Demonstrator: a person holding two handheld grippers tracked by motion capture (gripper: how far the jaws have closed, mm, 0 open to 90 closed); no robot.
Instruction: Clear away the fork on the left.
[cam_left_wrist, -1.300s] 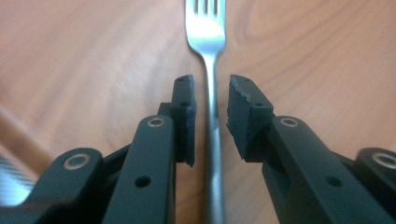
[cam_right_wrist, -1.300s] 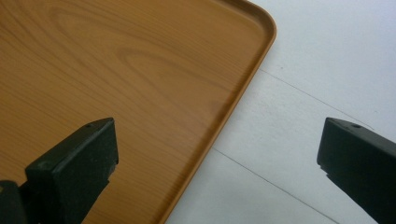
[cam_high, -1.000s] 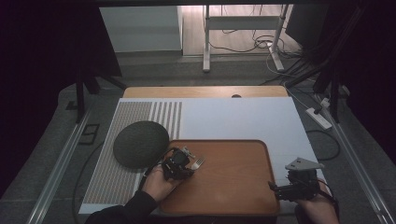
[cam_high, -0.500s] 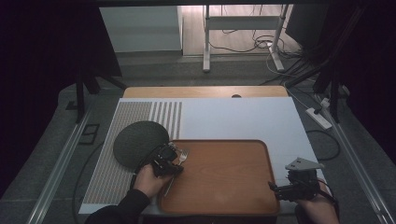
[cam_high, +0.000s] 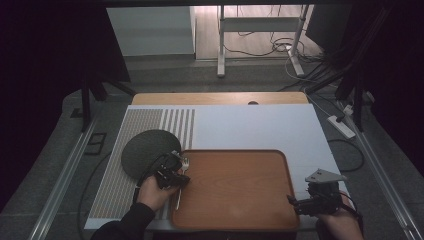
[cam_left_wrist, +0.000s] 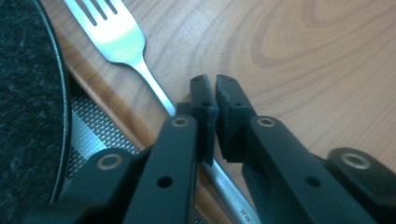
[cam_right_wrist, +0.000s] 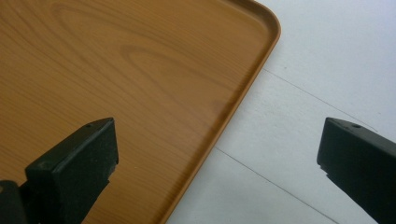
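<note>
Worktop (cam_high: 260, 125) first, white under my arms, with a ribbed grey mat (cam_high: 117, 170) along its left side. Tray (cam_high: 235, 187), wood-grained, lies on it in front of me, its far right corner plain in the right claw view. A dark round plate (cam_high: 145, 150) sits on the mat, just beside the tray's left edge. My right claw (cam_high: 295, 204) hangs over the tray's near right corner, jaws spread wide, holding nothing. My left claw (cam_left_wrist: 211, 100) is at the tray's left edge, jaws pinched narrow on the fork (cam_left_wrist: 119, 39); the handle runs between them, tines pointing away over the tray rim. Some tiny stamped marks show on the handle near the bottom, too small for me to read.
</note>
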